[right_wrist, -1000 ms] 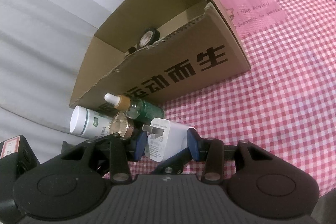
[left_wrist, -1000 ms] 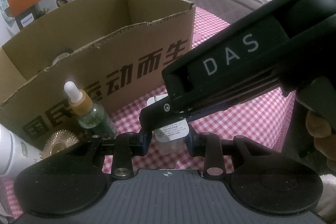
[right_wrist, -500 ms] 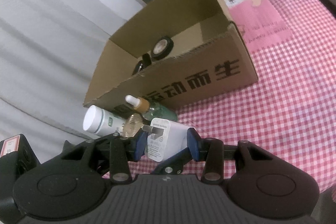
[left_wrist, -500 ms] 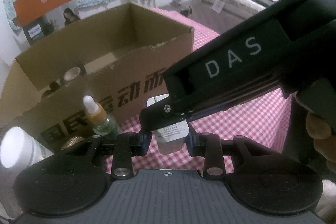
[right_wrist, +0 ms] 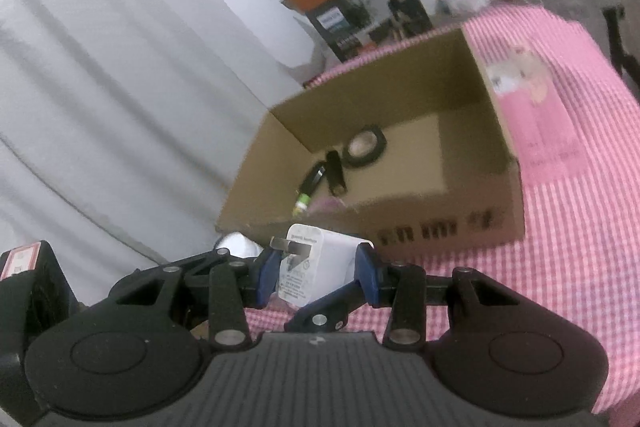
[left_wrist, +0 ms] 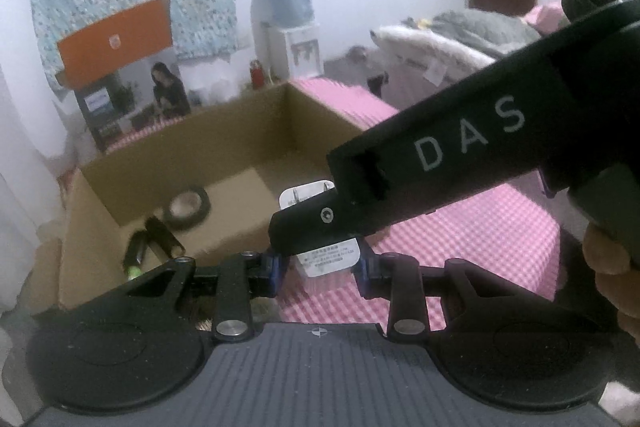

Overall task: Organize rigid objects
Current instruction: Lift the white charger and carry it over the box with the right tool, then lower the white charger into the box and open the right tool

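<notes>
Pink checked cloth over the counter [right_wrist: 560,267], grey curtain at left of frame. Both tools clenched on one white charger [right_wrist: 308,267]: right tool [right_wrist: 316,269] across its sides, left tool [left_wrist: 320,267] on its lower end, low centre of frame just before the cardboard box [right_wrist: 496,131]. Already boxed: tape roll [right_wrist: 366,145], dark battery-like pieces [right_wrist: 320,179]. Left to do, by judgement: carrying the charger over the rim and releasing it.

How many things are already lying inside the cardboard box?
3 show clearly in the cardboard box: a black tape roll by the back wall, a black stick-like item beside it, and a dark cylinder with a green tip. The near wall may hide more.
</notes>
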Motion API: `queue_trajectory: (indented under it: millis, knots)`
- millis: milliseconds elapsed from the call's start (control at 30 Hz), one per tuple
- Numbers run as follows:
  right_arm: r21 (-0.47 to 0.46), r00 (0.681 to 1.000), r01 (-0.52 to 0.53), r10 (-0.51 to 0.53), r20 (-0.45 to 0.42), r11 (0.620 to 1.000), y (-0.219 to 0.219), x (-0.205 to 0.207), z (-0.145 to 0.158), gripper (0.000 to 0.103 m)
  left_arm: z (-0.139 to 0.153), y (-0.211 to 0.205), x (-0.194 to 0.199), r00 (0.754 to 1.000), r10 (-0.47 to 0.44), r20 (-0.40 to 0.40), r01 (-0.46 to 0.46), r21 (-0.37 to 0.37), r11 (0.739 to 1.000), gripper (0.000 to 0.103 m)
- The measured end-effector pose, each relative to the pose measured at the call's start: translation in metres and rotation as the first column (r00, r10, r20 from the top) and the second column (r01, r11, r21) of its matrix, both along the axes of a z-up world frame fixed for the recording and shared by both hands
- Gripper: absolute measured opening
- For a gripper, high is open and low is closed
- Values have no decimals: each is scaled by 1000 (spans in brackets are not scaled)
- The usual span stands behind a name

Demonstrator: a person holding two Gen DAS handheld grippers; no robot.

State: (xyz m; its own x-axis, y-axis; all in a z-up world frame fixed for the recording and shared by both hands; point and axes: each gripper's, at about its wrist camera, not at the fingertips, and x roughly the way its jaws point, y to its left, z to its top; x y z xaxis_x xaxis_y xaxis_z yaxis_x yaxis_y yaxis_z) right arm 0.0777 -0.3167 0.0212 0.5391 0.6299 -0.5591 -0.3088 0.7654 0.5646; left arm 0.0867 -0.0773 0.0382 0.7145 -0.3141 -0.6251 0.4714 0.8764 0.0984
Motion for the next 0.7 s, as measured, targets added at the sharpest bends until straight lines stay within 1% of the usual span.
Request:
queue_trajectory:
  millis: [67,200,300,400,500,600,700]
  knots:
    - [-4,1000,-11,11,22,1000,3,5,9,45,10,3,7,1000,6,9,-6,-6,1000,32]
    - [-17,998,-39,40,56,999,10,22,29,45,26,4,24,999,17,35,-17,6,1000,32]
    - [-30,995,-58,60,73,998,16,40,43,45,37,8,47,999,28,19,-28,1,1000,32]
    - [-43,994,-78,80,70,996,23,66,50,45,43,13,77,999,43,-32,-43,-15,999,32]
    - [-52,994,-97,99,39,994,28,97,51,44,42,16,111,992,58,-111,-61,-26,998,32]
    - [-54,994,-113,112,-18,992,32,133,42,44,32,18,145,978,78,-194,-85,-24,996,32]
    - [-51,988,-129,124,-89,990,34,167,28,44,17,16,168,958,99,-269,-107,-15,994,32]
